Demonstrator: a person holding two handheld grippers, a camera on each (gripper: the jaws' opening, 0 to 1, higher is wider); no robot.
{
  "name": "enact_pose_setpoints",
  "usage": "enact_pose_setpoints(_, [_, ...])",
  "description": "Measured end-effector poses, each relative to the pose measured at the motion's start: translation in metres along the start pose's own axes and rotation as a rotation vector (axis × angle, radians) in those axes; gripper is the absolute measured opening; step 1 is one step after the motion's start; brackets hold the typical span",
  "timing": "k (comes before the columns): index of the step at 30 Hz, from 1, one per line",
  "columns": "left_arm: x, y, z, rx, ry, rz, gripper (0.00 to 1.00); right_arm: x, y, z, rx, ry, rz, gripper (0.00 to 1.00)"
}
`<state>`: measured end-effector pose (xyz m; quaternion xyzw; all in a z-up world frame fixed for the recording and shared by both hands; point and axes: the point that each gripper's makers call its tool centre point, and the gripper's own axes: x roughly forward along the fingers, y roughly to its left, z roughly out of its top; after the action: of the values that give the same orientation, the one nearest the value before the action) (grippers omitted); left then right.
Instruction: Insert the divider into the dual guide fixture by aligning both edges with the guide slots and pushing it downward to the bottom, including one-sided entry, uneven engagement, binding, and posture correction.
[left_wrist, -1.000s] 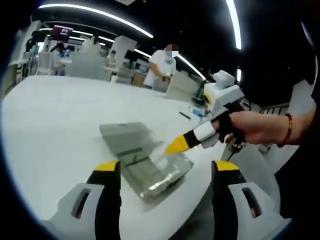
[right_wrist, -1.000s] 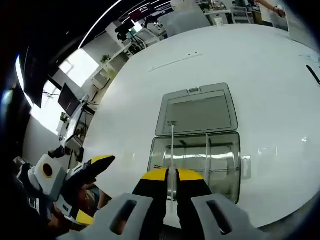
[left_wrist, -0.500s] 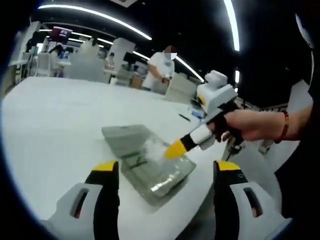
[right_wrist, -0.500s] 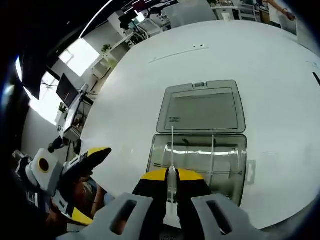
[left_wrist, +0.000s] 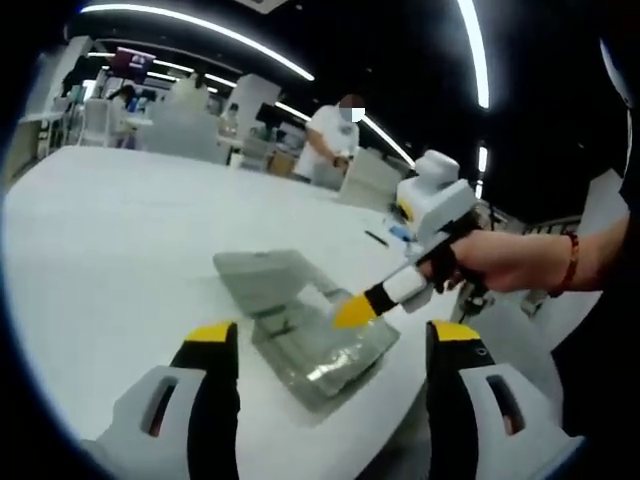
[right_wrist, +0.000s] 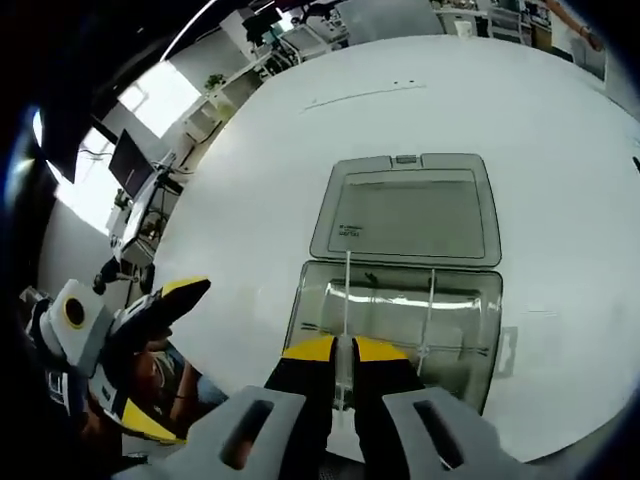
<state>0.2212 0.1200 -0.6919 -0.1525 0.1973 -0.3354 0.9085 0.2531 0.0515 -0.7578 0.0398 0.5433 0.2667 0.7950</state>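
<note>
We held the divider (right_wrist: 346, 300) edge-on in the closed right hand-held gripper (right_wrist: 339, 349) above the open box (right_wrist: 395, 335) on the counter (right_wrist: 250, 200) to line it with the slots, our left hand-held gripper (left_wrist: 328, 340) open, empty.

The right gripper (right_wrist: 338, 348), closed on the thin clear divider (right_wrist: 346, 300), is now more directly above the open clear box (right_wrist: 400, 325) than one second ago. In the left gripper view its yellow tips (left_wrist: 352, 312) are nearer to the box.
</note>
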Motion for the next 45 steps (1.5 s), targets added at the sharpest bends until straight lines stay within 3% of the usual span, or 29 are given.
enact_pose_setpoints(7, [-0.002,0.004,-0.003,-0.006,0.006,0.010,0.75,0.001,-0.001,-0.002,-0.067,-0.001,-0.041,0.01])
enact_pose_setpoints(21, [-0.002,0.006,-0.006,-0.011,0.018,0.008,0.74,-0.002,-0.009,-0.003,-0.104,-0.022,-0.088,0.01])
enact_pose_setpoints(45, [-0.006,0.005,-0.005,-0.017,0.018,0.014,0.74,0.005,-0.004,-0.001,-0.132,-0.017,-0.068,0.01])
